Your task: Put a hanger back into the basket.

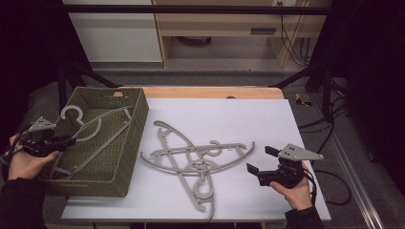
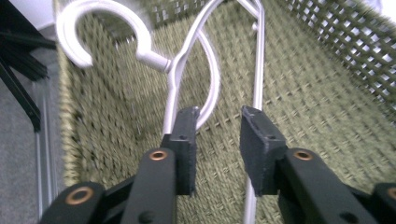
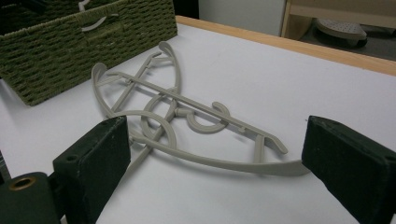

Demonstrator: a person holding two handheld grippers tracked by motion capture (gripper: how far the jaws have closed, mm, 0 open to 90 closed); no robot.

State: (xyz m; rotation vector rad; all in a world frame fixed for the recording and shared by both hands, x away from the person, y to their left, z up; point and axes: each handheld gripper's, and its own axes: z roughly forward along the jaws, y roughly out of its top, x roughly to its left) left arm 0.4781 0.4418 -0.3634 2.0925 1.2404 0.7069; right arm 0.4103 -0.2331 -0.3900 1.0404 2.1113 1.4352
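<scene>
Your left gripper (image 2: 217,140) is holding its jaws a narrow way apart, pressing on nothing. The white hanger (image 2: 180,70) is lying in the basket (image 2: 327,107) just past the pads: its neck and one arm are running along the outer side of the left-hand pad, while a thin straight bar is passing beside the inner face of the other pad and down under it. Whether either pad is touching the hanger you cannot tell. Its hook is curling up against the basket's wall. In the high view this gripper (image 1: 67,141) is reaching over the basket's left rim, at the table's left edge.

Your right gripper (image 3: 215,158) is keeping its jaws wide, empty, hovering low over the table (image 3: 299,93) near its front right corner. The grey hangers (image 3: 182,121), crossed in a pile at the middle of the table, are lying just ahead, the nearest curved arm spanning the gap, its tip beside the right-hand pad.
</scene>
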